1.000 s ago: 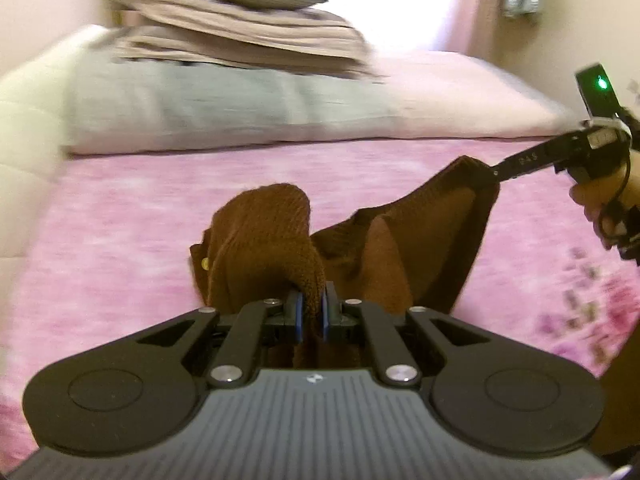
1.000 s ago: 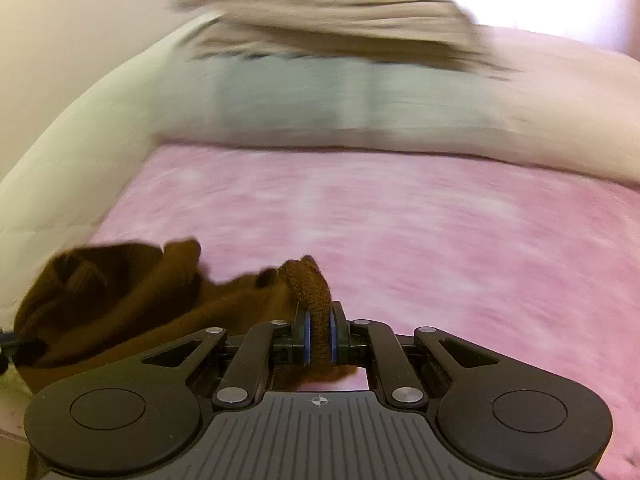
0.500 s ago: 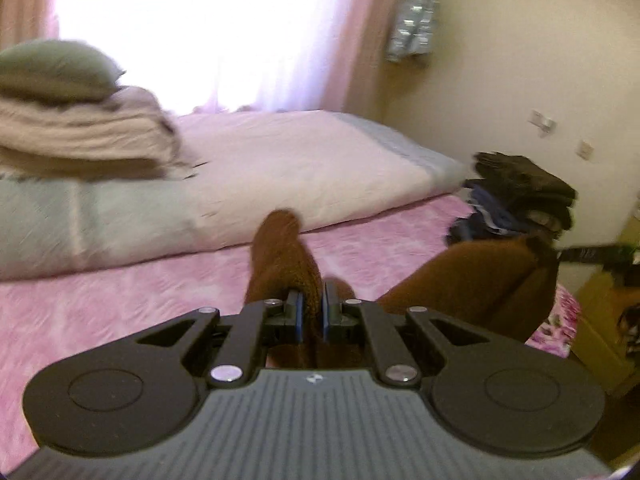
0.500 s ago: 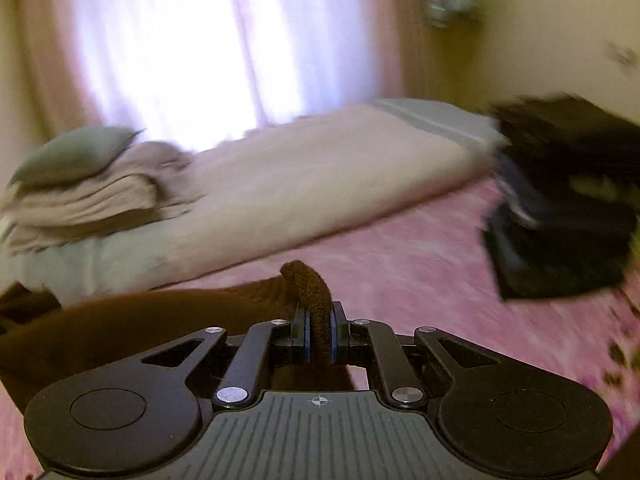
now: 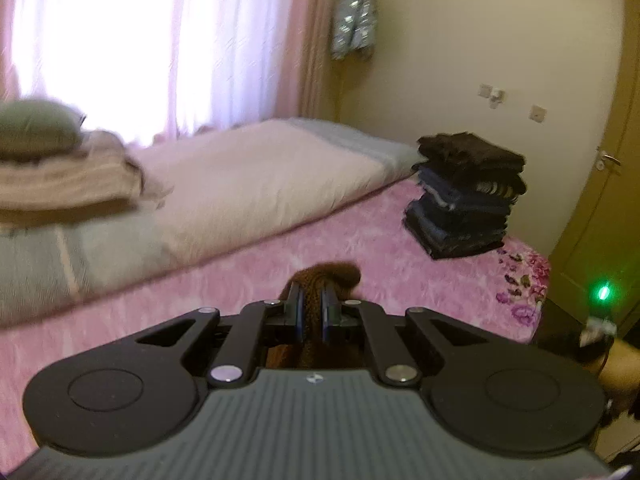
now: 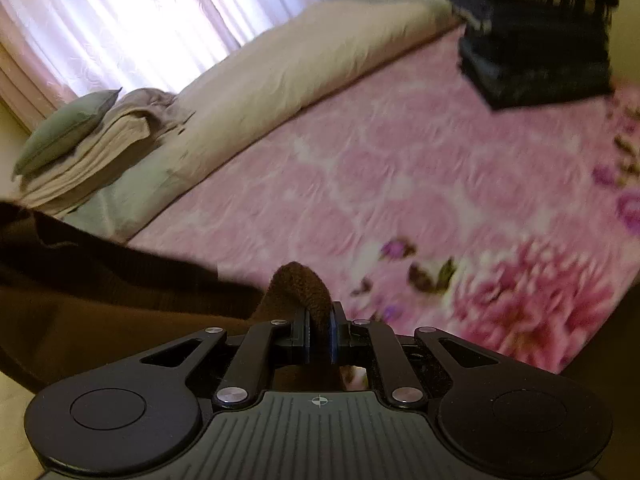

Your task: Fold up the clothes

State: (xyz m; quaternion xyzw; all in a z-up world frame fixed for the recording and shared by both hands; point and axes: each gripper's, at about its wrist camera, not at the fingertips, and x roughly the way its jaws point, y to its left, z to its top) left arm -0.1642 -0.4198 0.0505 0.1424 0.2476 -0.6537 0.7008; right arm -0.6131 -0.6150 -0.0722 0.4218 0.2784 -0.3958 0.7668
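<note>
A brown knitted garment (image 6: 100,292) hangs stretched between both grippers, above the pink bed cover (image 6: 400,168). My left gripper (image 5: 312,308) is shut on one bunched edge of the brown knit (image 5: 328,274), which pokes up past the pads. My right gripper (image 6: 318,328) is shut on another edge of it, and the cloth spreads away to the left in the right wrist view. At the right edge of the left wrist view, a green light (image 5: 602,292) shows on the other gripper, with a hand (image 5: 618,364) beneath it.
A stack of dark folded clothes (image 5: 468,196) stands on the far right of the bed. A long cream bolster (image 5: 256,172) lies along the window side, with folded beige blankets (image 5: 60,184) and a grey-green cushion (image 5: 36,128) at its left. A door (image 5: 600,184) is at right.
Both grippers swung rightwards with the garment, the left one also rising. The views turned from the blankets and bolster to the window, the dark clothes stack and the door. Both grips held.
</note>
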